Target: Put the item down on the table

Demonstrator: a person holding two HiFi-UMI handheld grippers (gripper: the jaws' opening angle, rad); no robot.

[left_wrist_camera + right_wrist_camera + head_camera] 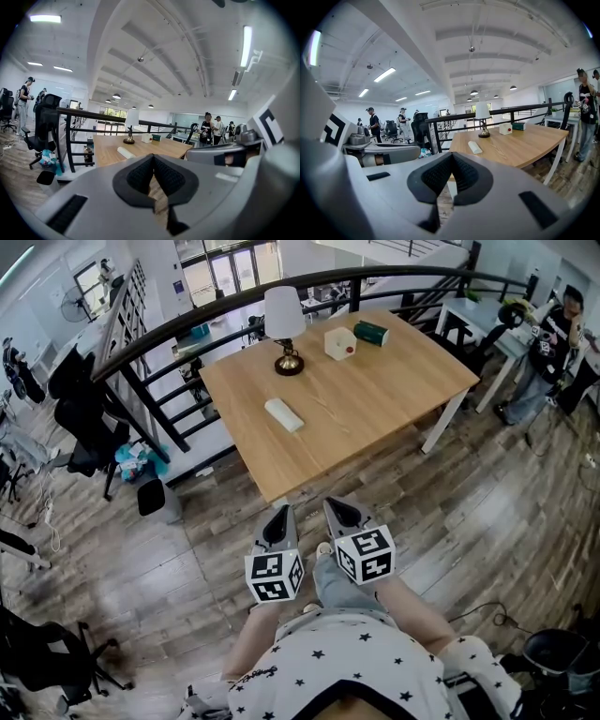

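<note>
Both grippers hang side by side over the wooden floor, short of the near edge of the wooden table. My left gripper is shut, its pads touching with nothing between them. My right gripper is likewise shut and empty. A white oblong item lies flat on the table's near left part, well ahead of both grippers. Further back stand a table lamp, a white box with a red dot and a green item.
A black railing curves behind and to the left of the table. A black office chair and a small bin stand at the left. A person stands at the far right beside a white table.
</note>
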